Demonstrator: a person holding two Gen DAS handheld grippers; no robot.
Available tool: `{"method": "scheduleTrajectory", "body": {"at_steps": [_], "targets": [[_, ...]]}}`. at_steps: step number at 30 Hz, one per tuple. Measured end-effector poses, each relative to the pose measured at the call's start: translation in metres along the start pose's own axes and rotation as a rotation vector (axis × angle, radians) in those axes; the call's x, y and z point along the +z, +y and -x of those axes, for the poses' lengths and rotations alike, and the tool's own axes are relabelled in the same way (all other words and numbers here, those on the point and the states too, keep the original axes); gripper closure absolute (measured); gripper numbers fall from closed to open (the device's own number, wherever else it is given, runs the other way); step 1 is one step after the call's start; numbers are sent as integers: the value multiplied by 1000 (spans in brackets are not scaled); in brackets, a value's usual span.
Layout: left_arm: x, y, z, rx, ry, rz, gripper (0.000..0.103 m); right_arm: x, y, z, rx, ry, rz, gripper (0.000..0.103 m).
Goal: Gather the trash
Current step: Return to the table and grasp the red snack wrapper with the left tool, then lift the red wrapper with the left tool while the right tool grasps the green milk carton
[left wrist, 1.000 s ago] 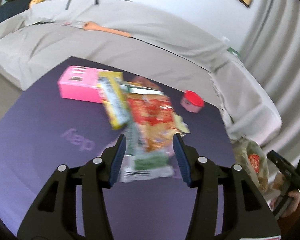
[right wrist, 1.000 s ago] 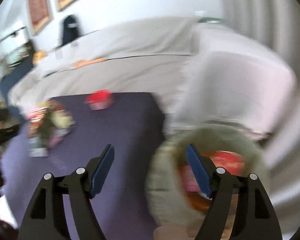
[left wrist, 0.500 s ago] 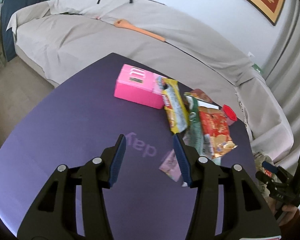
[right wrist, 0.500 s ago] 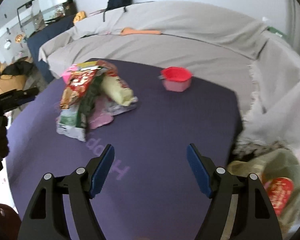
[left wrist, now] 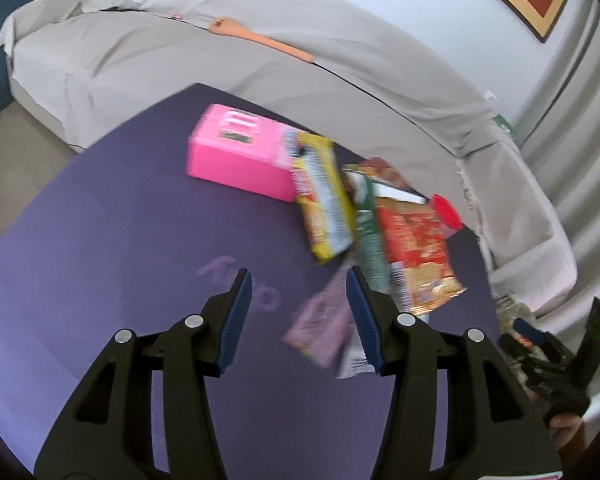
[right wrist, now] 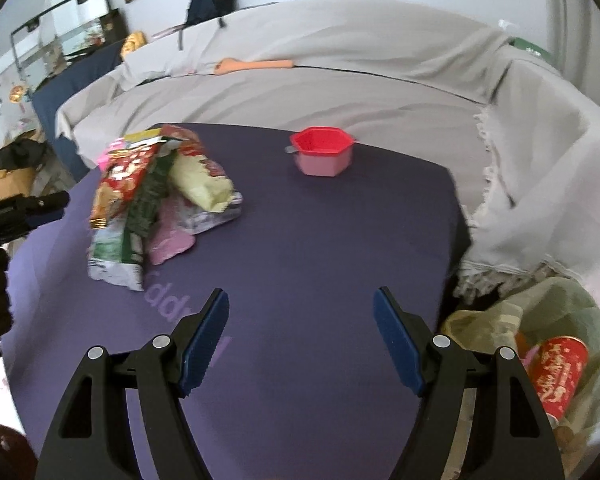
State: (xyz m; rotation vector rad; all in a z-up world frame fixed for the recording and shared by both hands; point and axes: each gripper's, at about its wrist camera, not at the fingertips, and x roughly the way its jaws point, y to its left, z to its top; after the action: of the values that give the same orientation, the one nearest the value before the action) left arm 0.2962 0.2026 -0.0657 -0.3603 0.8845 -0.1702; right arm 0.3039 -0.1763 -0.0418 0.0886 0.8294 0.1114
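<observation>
A pile of snack wrappers lies on the purple table (left wrist: 100, 240): a yellow packet (left wrist: 322, 204), a green one (left wrist: 370, 236), a red one (left wrist: 414, 248) and a pink wrapper (left wrist: 324, 320). A pink box (left wrist: 240, 156) sits behind them. My left gripper (left wrist: 298, 300) is open and empty, just left of the pink wrapper. My right gripper (right wrist: 300, 332) is open and empty above the table (right wrist: 320, 240), with the wrapper pile (right wrist: 140, 192) ahead to its left. A red cup (right wrist: 324, 156) stands at the far edge. A plastic trash bag (right wrist: 540, 340) holding a red can (right wrist: 556, 376) hangs off the table's right side.
A sofa under a grey cover (left wrist: 260, 60) wraps around the far and right sides of the table. An orange tool (right wrist: 256, 65) lies on it. Curtains (left wrist: 580, 140) hang at the right. My right gripper's body (left wrist: 560, 364) shows at the left wrist view's lower right.
My left gripper pulled back and left from over the wrappers, then came closer to them again. My right gripper swung left from the trash bag to face the table and stayed open.
</observation>
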Motion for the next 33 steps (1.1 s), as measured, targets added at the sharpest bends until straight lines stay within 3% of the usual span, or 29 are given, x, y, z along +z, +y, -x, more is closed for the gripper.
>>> {"method": "scheduleTrajectory", "body": {"at_steps": [4,6,10,13,15,16,21,25,33], "targets": [[8,-35,-9,-53,3,-38,56,0,-8,-1,-149,-11,-39,32],[11,-49,-17,-53,3,-59,56,3,-13,-2,-172,10,-68,32],[14,-67,-44,-13,36,-83,56,5,-15,4,-89,-10,-49,32],[15,-63,-54,-26,78,-50,78,8,-7,8,-84,-27,-20,32],[14,-57,-48,-53,78,-40,81,12,-1,8,-33,-26,-9,32],[14,-53,-43,-60,73,-39,89,13,3,7,-19,-24,-3,32],[16,-18,-8,-22,29,-49,90,19,38,-4,80,-9,71,33],[17,15,11,35,5,-34,90,23,67,-19,147,26,113,52],[-3,64,13,76,45,7,89,39,108,-44,255,77,74,52]]}}
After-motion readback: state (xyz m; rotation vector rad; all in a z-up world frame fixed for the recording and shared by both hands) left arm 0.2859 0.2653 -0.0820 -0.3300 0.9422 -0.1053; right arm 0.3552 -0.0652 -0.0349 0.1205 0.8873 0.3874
